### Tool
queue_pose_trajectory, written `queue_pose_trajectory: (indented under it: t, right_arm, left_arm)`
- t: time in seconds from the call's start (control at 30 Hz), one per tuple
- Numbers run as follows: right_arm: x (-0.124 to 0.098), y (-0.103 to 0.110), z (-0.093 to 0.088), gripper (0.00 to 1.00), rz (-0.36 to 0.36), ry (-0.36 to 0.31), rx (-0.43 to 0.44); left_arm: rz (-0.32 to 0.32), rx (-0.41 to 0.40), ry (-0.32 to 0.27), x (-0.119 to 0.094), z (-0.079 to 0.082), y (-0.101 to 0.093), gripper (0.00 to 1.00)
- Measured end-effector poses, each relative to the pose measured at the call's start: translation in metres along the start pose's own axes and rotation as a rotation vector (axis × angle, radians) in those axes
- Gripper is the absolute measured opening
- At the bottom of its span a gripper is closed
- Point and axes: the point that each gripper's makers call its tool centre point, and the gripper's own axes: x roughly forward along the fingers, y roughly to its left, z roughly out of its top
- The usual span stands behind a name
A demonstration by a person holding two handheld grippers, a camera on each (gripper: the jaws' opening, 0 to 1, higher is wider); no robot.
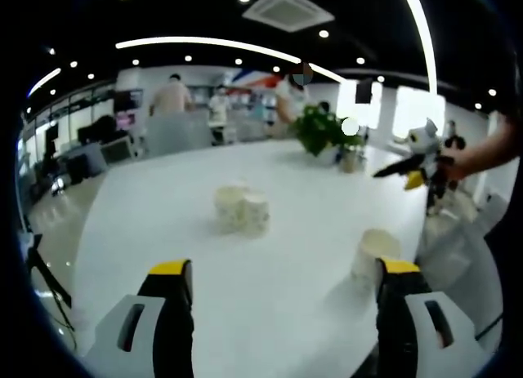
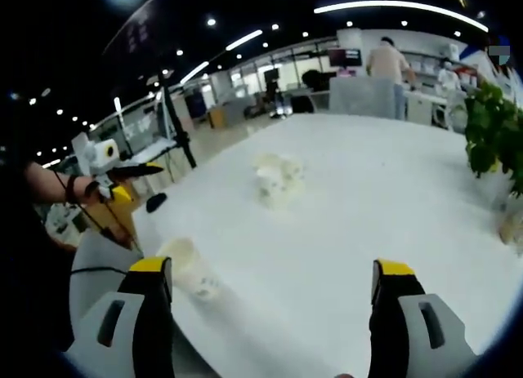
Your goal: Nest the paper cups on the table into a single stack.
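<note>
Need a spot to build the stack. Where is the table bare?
Bare: the wide stretch between the paired cups, the lone cup and the left gripper; also beyond the pair toward the plant. Crowded only around the plant.

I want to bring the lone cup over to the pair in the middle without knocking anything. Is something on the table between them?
Nothing visible. In the left gripper view, bare white table lies between the lone cup and the two cups. The potted plant stands farther back, off that line.
</note>
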Motion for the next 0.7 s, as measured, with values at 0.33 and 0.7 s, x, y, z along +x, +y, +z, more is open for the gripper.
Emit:
queue_pose_trajectory:
  t: [0.33,0.7]
  right_arm:
    - [0.002,0.006,0.001,1.00,0.005,-0.010,0.004]
    - [0.002,0.007,0.001,1.00,0.002,-0.013,0.013]
  left_arm:
    - [0.003,-0.001,-0.002,0.003,0.002,0.006,0.93]
    - [0.005,0.000,-0.006,0.014,0.004,0.013,0.93]
